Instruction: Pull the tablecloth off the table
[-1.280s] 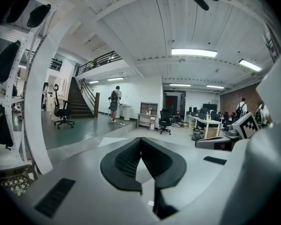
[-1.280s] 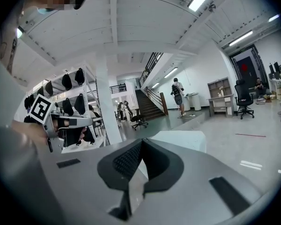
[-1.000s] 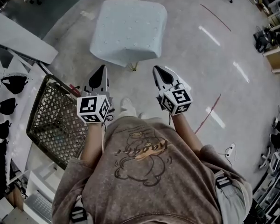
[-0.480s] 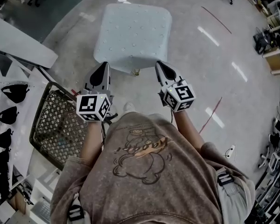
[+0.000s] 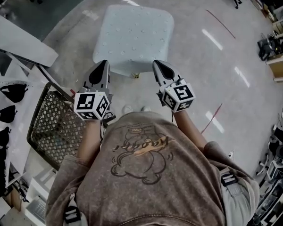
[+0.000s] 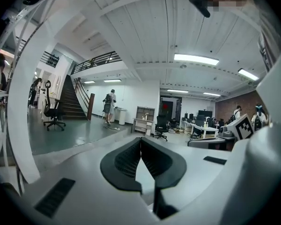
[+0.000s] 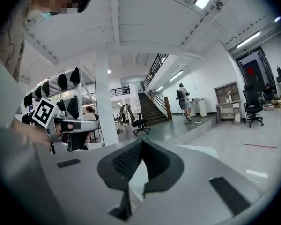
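A pale blue-white tablecloth covers a small square table and hangs over its edges. One table foot shows under the near hem. In the head view my left gripper is level with the cloth's near left corner and my right gripper with its near right corner. Both are held in the air in front of the person and point toward the table. In the left gripper view the left gripper is shut on nothing. The right gripper is likewise shut and empty. Neither touches the cloth.
A black wire-mesh basket stands on the floor at my left. Beside it is a white rack with dark masks. Red tape lines mark the grey floor. Desks and office chairs line the right side. People stand far off by a staircase.
The person has moved a little toward the table. Both grippers now sit closer to the cloth's near edge in the head view. Both jaws stayed shut.
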The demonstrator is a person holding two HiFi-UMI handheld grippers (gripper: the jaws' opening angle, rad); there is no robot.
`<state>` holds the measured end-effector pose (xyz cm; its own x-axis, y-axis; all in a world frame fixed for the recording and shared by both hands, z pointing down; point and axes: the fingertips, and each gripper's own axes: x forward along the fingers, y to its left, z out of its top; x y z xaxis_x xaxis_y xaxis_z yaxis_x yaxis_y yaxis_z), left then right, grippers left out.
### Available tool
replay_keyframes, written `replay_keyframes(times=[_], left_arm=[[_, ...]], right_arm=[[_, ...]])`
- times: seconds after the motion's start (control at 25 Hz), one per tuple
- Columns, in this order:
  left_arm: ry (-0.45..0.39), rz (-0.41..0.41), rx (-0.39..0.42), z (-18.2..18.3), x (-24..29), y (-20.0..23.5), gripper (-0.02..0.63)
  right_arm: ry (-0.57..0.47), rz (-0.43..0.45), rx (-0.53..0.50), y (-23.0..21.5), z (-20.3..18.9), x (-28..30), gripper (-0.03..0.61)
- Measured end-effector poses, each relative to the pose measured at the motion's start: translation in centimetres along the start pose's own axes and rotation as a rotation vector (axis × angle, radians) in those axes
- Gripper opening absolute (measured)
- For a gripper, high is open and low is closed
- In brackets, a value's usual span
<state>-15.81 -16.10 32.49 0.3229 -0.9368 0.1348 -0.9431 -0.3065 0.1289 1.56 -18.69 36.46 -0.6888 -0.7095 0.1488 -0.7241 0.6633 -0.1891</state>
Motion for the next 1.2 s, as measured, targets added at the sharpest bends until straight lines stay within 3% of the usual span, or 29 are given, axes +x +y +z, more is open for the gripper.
replay_keyframes(times=[0.36,0.56,0.8,0.92,1.2], left_arm=[[-0.002,0.014,-0.003,0.4,1.2,-0.6,0.02],[0.011,0.01,-0.012,-0.2,1.0,-0.2,0.022],[0.036,-0.027,-0.058,-1.5,0.7,0.2,0.191],[0.038,-0.046,-0.07,-1.9,0.8,0.2,0.28],[0.059,-0.074,-0.094,-3.0,1.4,0.5,0.323]], right_arm=[[-0.02,-0.001,0.003,-1.9,0.8,0.4,0.002],[-0.015,-0.004,0.028,-2.1,0.1,0.6,0.042],[0.002,0.043,0.07,-1.4,-1.1,1.0,0.151],[0.002,0.05,0.073,-1.1,-1.6,1.2,0.255],[-0.01,0.066,0.122,-0.8,-2.3,1.7,0.389]])
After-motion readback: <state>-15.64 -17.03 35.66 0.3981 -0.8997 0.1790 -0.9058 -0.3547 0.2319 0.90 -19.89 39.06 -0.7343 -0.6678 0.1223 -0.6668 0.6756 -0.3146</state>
